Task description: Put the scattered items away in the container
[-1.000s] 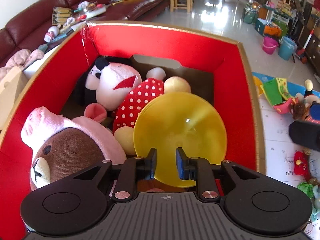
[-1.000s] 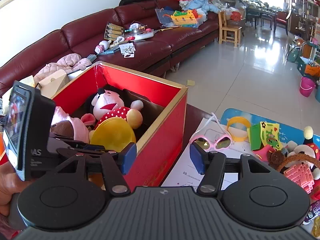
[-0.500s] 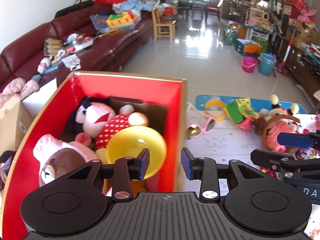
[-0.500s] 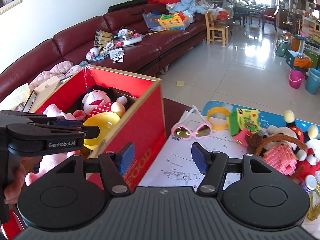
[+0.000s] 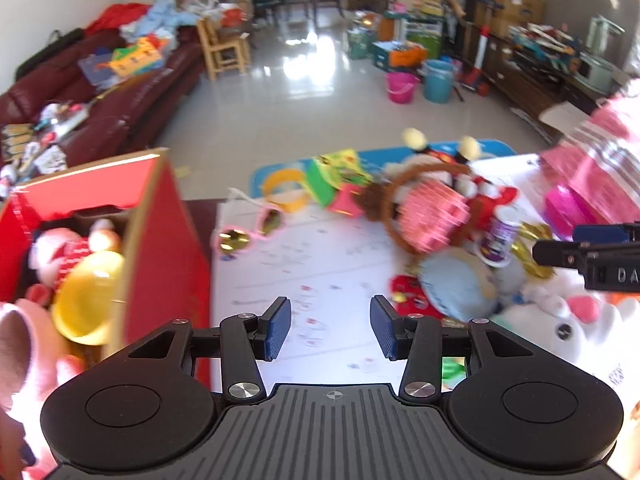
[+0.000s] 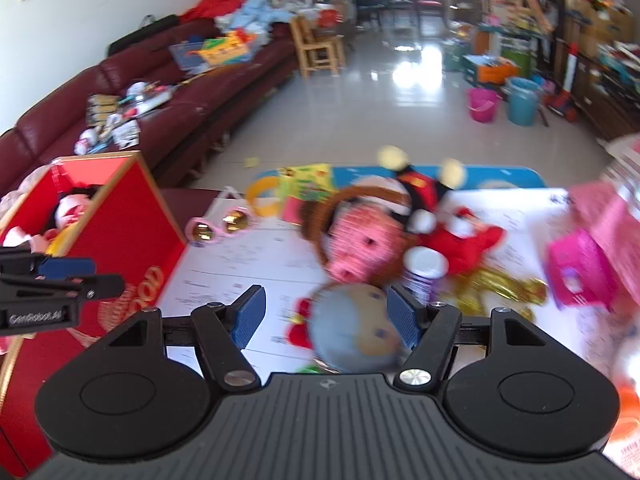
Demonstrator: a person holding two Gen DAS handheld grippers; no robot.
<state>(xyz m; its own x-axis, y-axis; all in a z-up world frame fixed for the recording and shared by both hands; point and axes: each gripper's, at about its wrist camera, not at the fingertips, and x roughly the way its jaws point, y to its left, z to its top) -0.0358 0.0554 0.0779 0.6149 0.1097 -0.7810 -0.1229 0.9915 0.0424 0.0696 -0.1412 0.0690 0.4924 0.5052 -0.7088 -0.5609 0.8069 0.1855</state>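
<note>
The left gripper [image 5: 330, 328] has just been opening and holds nothing, over white paper [image 5: 320, 256] just right of the red box [image 5: 168, 248]. The right gripper [image 6: 326, 318], also just widened and gripping nothing, frames a blurred blue-grey round toy [image 6: 352, 328] lying on the table among scattered toys.
</note>
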